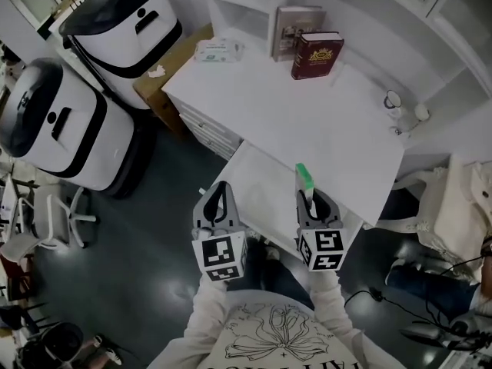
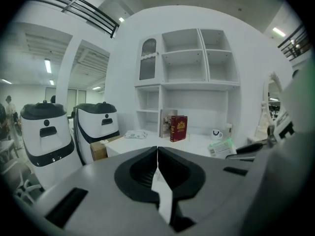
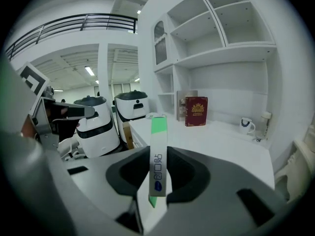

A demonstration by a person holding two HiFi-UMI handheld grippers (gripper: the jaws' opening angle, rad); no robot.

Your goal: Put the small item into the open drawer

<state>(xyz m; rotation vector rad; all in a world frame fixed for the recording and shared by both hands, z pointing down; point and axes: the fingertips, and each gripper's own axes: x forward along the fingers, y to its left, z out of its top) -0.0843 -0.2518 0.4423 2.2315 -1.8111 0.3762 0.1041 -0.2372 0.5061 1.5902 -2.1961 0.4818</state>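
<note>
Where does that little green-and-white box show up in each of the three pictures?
Head view: box low centre, in the right gripper.
Left gripper view: box right of centre.
Right gripper view: box at centre, between the jaws.
Shared landmark: red book.

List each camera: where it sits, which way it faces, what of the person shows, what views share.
Head view: on the person's head, looking steeply down at the white desk; both sleeves, left gripper and right gripper show.
Left gripper view: on that gripper, facing the shelves; its shut jaws show.
Right gripper view: likewise, jaws clamping a green-and-white packet.
Shared: the red book, in all three.
</note>
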